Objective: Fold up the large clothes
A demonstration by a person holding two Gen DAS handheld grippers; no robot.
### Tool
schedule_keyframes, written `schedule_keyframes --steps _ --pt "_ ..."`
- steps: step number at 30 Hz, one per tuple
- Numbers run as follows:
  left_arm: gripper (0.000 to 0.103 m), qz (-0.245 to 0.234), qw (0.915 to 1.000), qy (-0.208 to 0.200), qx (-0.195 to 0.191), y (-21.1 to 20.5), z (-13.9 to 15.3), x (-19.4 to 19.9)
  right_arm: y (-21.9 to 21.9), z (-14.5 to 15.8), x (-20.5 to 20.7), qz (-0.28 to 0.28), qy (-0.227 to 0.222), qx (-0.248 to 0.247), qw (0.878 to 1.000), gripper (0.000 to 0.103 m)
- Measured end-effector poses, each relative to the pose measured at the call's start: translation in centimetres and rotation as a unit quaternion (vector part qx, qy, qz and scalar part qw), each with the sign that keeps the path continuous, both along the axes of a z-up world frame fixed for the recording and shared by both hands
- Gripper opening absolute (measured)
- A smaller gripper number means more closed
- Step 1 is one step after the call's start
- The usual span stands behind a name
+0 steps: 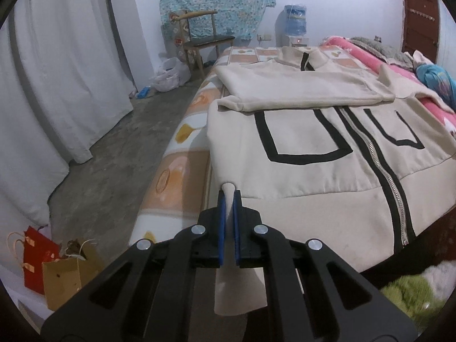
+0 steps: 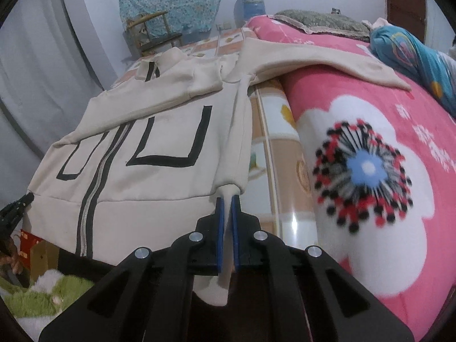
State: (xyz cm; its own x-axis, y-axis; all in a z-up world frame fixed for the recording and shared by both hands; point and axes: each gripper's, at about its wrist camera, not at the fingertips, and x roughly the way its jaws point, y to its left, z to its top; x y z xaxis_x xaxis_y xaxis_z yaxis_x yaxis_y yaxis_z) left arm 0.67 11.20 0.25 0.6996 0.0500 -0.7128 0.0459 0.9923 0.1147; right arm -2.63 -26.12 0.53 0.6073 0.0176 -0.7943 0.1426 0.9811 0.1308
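Left tool [image 1: 228, 196]: blue pads pressed together on a pinch of cream fabric at the near left corner of the jacket's [image 1: 299, 176] hem, with a flap of the same cloth hanging below the pads. Right tool [image 2: 227, 199]: likewise clamped on a cream fold, at the opposite hem corner, where the side seam meets the waistband. Holding both bottom corners at once keeps the hem taut and level, which probably sets up a bottom-to-top fold. Jacket lies front-up on the bed [image 1: 176, 171], zipper [image 1: 382, 165] closed and running up the middle, a black-outlined pocket [image 1: 296, 139] on either side of it. Near hem overhangs the bed's near edge. Further up, one sleeve [image 1: 299, 91] is already folded flat across the chest; the other sleeve [image 2: 327, 65] extends sideways onto the pink flowered blanket [image 2: 370, 171], so it is not yet tucked in. Collar [image 1: 302, 57] sits at the far end, toward the wall. Beyond the bed: a wooden chair [image 1: 205, 34], a water dispenser [image 1: 295, 25], patterned cloth [image 1: 213, 2] hung on the wall. Floor at left carries paper bags [image 1: 54, 268]; the green and white heap [image 2: 48, 293] below the bed edge is too blurred to identify.
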Motion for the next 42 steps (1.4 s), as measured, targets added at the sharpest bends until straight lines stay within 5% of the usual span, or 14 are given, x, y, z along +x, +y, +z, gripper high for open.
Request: schedule_keyframes --steps 7,11,13,17,25,33,38,40,42 --pt "0.011 0.029 0.9987 0.04 -0.014 0.9 -1.4 -1.0 -0.6 -1.4 -1.5 -0.007 0.03 0.004 1.0 0.008" --pt "0.016 0.038 0.998 0.042 -0.027 1.6 -0.6 -1.0 -1.4 -0.4 -1.2 -0.016 0.028 -0.001 0.999 0.019" --pt "0.03 0.036 0.9985 0.032 -0.026 1.6 0.4 -0.7 -1.7 0.7 -1.2 -0.02 0.01 -0.005 1.0 0.043" --pt "0.046 0.026 0.9991 0.013 -0.03 0.7 2.4 1.9 -1.1 2.1 0.5 -0.008 -0.009 -0.015 1.0 0.051" --pt "0.083 -0.017 0.9987 0.0 -0.048 -4.3 3.7 11.6 3.3 1.8 9.2 0.046 -0.009 -0.043 0.998 0.083" --pt "0.088 -0.047 0.9967 0.042 -0.051 -9.9 0.8 22.0 5.5 -1.3 17.7 0.052 0.032 -0.054 0.997 0.088" --pt "0.089 -0.065 0.9947 0.078 -0.02 -12.4 -3.0 25.1 5.7 -4.5 20.4 0.033 0.078 -0.097 0.992 0.088" --pt "0.093 -0.073 0.993 0.092 -0.013 -12.9 -4.3 25.6 5.6 -4.8 20.3 0.024 0.07 -0.101 0.992 0.096" --pt "0.095 -0.07 0.9948 0.071 -0.018 -12.7 -4.5 25.3 5.5 -4.9 20.2 0.024 0.069 -0.1 0.992 0.096"
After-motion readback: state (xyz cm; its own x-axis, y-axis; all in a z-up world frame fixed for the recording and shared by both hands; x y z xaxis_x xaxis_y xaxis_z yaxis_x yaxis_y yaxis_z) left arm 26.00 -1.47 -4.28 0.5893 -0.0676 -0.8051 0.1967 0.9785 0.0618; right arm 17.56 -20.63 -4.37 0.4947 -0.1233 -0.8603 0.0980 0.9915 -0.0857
